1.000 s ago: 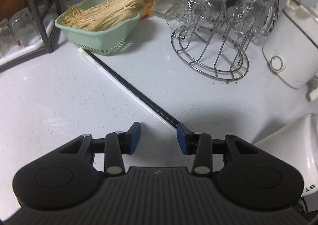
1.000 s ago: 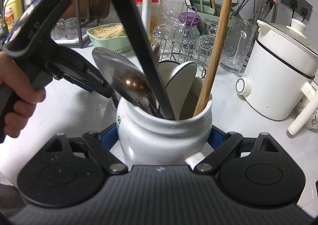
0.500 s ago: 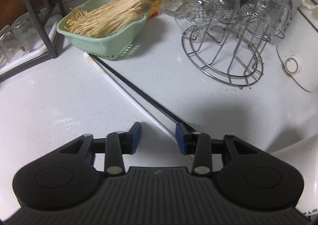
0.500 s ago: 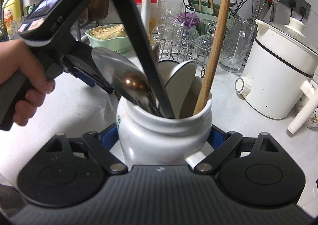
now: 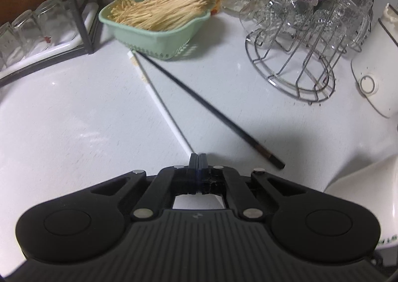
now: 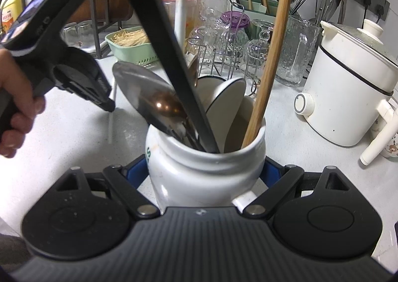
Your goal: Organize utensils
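A: Where are the chopsticks?

B: Two lie on the white counter [image 5: 62, 132]. The white chopstick [image 5: 159, 100] runs from beside the green basket [image 5: 154, 40] down to the left gripper [image 5: 198, 157]. The black chopstick [image 5: 211, 112] lies just to its right, its far tip near the basket and its near end free on the counter, apart from the gripper.

A: And the left gripper's fingers?

B: They have just been closing and now stand pressed together, right at the near end of the white chopstick. Whether that end is pinched between the pads I cannot tell; it disappears at the fingertips.

A: The right gripper?

B: The right gripper [image 6: 206, 172] pinches the white jar [image 6: 199, 170] from both sides, blue pads against its belly. The jar holds a metal spoon [image 6: 146, 100], a black handle [image 6: 169, 58], white ceramic spoons [image 6: 223, 100] and a wooden stick [image 6: 271, 58].

A: What surrounds them?

B: The basket holds a heap of thin pale sticks. A wire rack [image 5: 291, 68] carries upturned glasses, and a white cooker [image 6: 348, 97] stands to the right. A hand [image 6: 15, 112] holds the left gripper's handle.
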The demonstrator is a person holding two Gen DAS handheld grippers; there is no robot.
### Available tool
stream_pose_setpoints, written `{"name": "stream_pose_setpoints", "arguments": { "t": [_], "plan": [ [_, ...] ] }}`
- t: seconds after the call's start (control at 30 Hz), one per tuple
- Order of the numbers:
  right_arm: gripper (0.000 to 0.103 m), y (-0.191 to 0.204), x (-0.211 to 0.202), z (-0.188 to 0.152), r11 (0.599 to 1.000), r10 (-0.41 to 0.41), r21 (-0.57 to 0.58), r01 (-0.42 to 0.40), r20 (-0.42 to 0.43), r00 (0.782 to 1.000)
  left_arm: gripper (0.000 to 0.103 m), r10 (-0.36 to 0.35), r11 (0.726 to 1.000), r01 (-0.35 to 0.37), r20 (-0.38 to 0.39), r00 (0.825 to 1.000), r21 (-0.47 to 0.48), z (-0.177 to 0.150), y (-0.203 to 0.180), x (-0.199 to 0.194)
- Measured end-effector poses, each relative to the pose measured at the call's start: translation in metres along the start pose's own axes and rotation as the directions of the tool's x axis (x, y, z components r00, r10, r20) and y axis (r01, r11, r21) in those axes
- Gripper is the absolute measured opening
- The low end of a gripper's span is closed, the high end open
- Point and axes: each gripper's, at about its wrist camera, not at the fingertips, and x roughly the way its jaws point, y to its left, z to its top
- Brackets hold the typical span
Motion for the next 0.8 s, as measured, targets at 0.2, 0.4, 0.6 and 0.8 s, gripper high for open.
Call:
{"name": "stream_pose_setpoints", "arguments": {
  "t": [0.2, 0.4, 0.6, 0.8],
  "plan": [
    [0.093, -0.001, 0.001, 0.001, 1.0, 0.005, -0.001, -0.005, -0.016, 1.0, 0.0, 0.007, 1.0, -0.008, -0.035, 0.999, -0.02, -0.014, 0.005, -0.01],
    [0.093, -0.002, 0.003, 0.004, 1.0, 0.019, -0.011, -0.019, -0.025, 1.0, 0.0, 0.009, 0.999, -0.011, -0.064, 0.998, -0.038, -0.027, 0.01, -0.021],
    [0.093, -0.002, 0.004, 0.004, 0.999, 0.027, -0.017, -0.028, -0.015, 1.0, 0.0, -0.013, 0.996, 0.007, -0.072, 0.997, -0.086, -0.032, 0.02, -0.027],
    [0.093, -0.001, 0.005, 0.005, 0.999, 0.029, -0.021, -0.029, -0.012, 1.0, 0.0, -0.021, 0.998, 0.016, -0.087, 0.996, -0.058, -0.035, 0.02, -0.03]
  ]
}}
